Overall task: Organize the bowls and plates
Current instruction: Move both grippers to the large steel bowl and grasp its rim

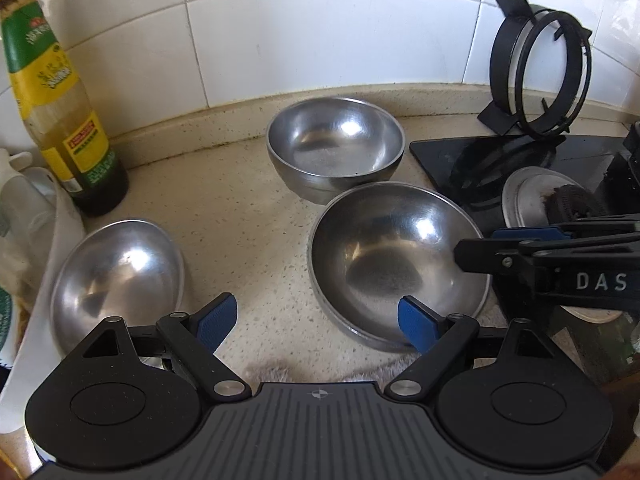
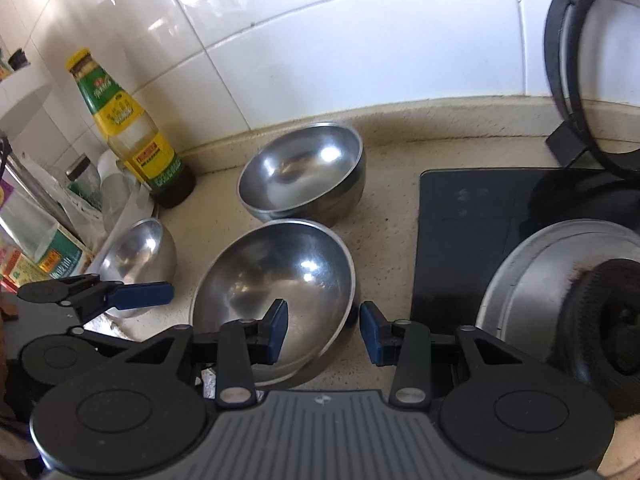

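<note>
light: bright daylight | glare: white tiles (image 1: 320,32), bowls (image 2: 280,280) | edges: fisheye bending, dark corners | focus: sharp

Three round stainless-steel bowls surround the wide-open left gripper (image 1: 316,320): the nearest bowl (image 1: 396,264) right of it, a tilted bowl (image 1: 120,276) left, a deeper bowl (image 1: 336,148) beyond.

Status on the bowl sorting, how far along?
Done: nothing visibly stacked. Three steel bowls sit apart on the counter: back bowl, front bowl, tilted small bowl near the oil bottle.
In hand: nothing. Right tool straddles the front bowl's near rim, pads apart, not gripping. Left tool is open and empty.
Left: grasping and nesting all three bowls.
</note>
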